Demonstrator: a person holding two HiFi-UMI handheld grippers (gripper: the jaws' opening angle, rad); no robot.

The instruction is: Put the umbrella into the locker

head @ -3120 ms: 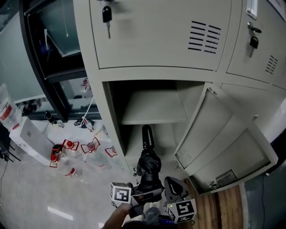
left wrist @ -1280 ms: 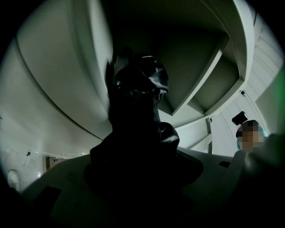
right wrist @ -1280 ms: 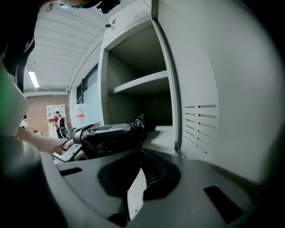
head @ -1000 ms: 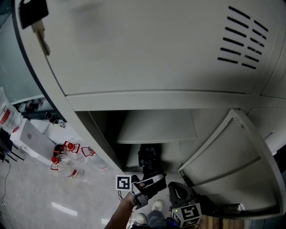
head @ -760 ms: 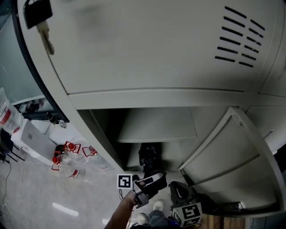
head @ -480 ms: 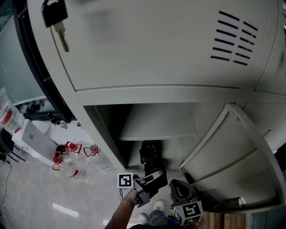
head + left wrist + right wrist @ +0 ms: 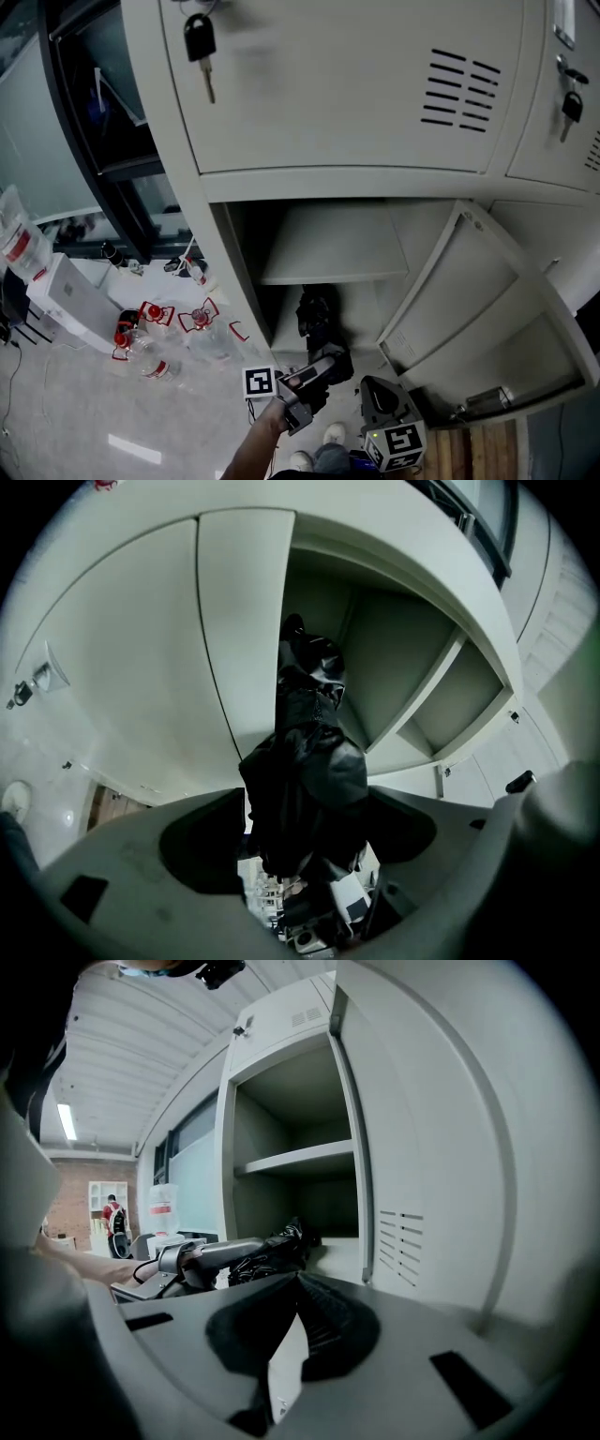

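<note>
The black folded umbrella (image 7: pixel 317 323) pokes into the grey locker's (image 7: pixel 356 112) open lower compartment, under its shelf (image 7: pixel 333 248). My left gripper (image 7: pixel 309 380) is shut on the umbrella's near end. In the left gripper view the umbrella (image 7: pixel 305 761) runs from between the jaws of the left gripper (image 7: pixel 305 813) into the compartment. My right gripper (image 7: pixel 382 408) hangs lower right, apart from the umbrella, beside the open door (image 7: pixel 469 300). In its own view the right gripper (image 7: pixel 295 1283) stands shut on nothing, with the umbrella (image 7: pixel 272 1249) and the left gripper (image 7: pixel 202 1258) ahead on the left.
The door (image 7: pixel 441 1147) swings out on the right of the opening. Keys (image 7: pixel 199 42) hang from the upper doors. Left of the locker, several plastic bottles (image 7: pixel 150 337) and a white box (image 7: pixel 70 295) lie on the floor. Wooden flooring (image 7: pixel 478 450) shows at the lower right.
Three seconds ago both grippers were at the umbrella outside the opening; now only the left holds it, reaching in. Over the last second the head view drew back; the grip is unchanged.
</note>
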